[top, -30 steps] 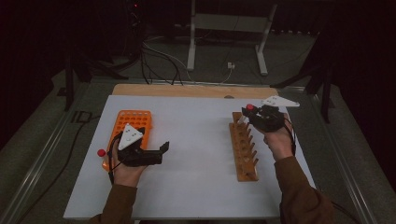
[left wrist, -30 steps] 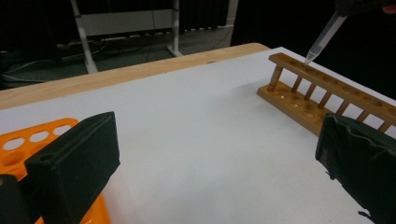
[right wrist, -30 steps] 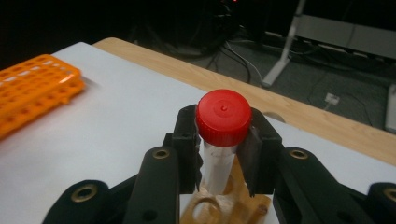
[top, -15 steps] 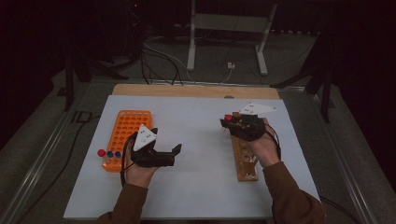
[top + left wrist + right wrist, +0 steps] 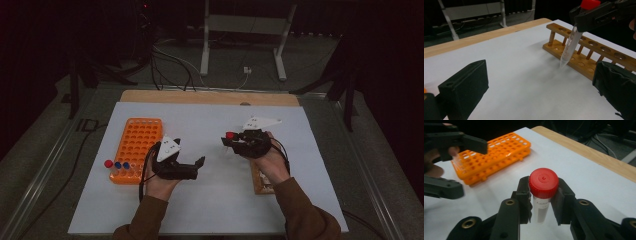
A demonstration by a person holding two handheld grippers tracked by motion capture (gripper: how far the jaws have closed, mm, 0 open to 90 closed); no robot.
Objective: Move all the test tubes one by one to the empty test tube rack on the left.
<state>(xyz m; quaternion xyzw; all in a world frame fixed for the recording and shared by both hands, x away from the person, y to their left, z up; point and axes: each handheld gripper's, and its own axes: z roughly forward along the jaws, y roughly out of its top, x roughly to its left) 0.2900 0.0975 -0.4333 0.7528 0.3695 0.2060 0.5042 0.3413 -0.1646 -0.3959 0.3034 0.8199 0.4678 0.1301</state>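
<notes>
The right gripper (image 5: pixel 228 141) is clamped on a red-capped tube (image 5: pixel 230 135), its two pads pressed against the tube just below the cap, as the right gripper view shows at close range (image 5: pixel 543 195). The tube is clear-walled with a tapered tip and hangs clear of the table surface, above the white sheet (image 5: pixel 215 125) near the middle of the table. In the left gripper view the tube (image 5: pixel 570 45) leans, cap uppermost, with its tip pointing down in front of the wooden rack (image 5: pixel 584 53); the tip does not touch rack or sheet. The wooden rack (image 5: pixel 260 180) lies on the right part of the sheet, largely covered by the right hand (image 5: pixel 270 160) in the high view. The left gripper (image 5: pixel 200 165) is held over the sheet left of centre, jaws spread wide with nothing between them, pointing right toward the tube. The orange rack (image 5: pixel 137 140) sits on the left part of the sheet, far from the wooden rack. At its near end stand two blue-capped tubes (image 5: pixel 122 165), and a second red-capped tube (image 5: pixel 108 163) sits just beside its near left corner. Both forearms wear brown sleeves (image 5: pixel 300 210).
</notes>
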